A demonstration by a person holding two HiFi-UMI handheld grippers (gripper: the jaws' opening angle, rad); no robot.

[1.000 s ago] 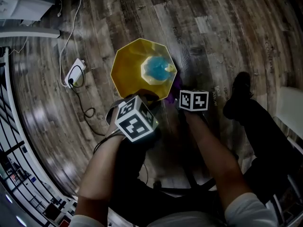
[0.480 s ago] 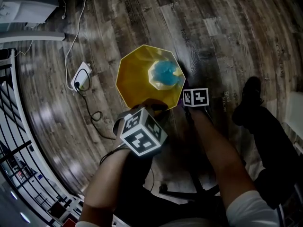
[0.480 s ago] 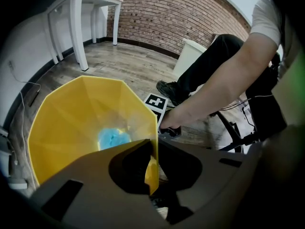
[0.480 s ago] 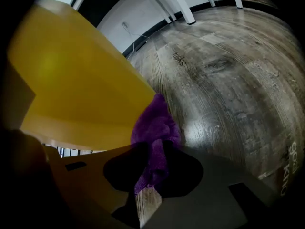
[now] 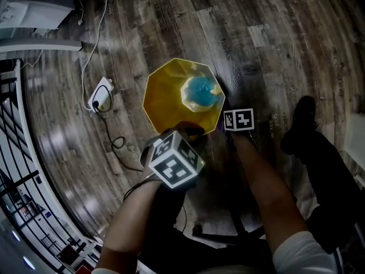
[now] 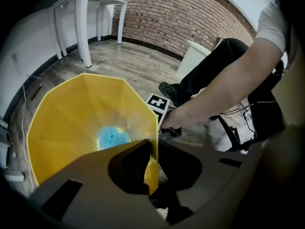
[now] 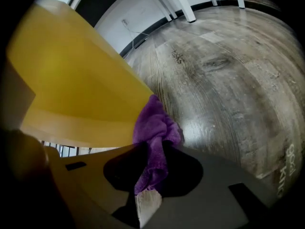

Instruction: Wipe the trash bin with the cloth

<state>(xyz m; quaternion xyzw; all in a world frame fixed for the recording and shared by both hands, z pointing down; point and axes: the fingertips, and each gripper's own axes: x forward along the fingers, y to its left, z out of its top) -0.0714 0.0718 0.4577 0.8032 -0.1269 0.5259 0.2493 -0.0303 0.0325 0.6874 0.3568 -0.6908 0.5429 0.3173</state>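
Against the bin [image 7: 71, 80], right tongs [image 7: 151, 168] pinch the cloth [image 7: 155, 128]

Head view: high, steeply down on plank floor [image 5: 274, 39]; trash bin [image 5: 165, 93] near centre. Left gripper view: close, down into bin from its rim. Right gripper view: very close, bin's outer wall at 10 o'clock. All 3 share the bin.

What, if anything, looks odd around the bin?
Only a blue crumpled lump at the bottom of the yellow bin; what it is can't be told. Nothing spilled or damaged shows.
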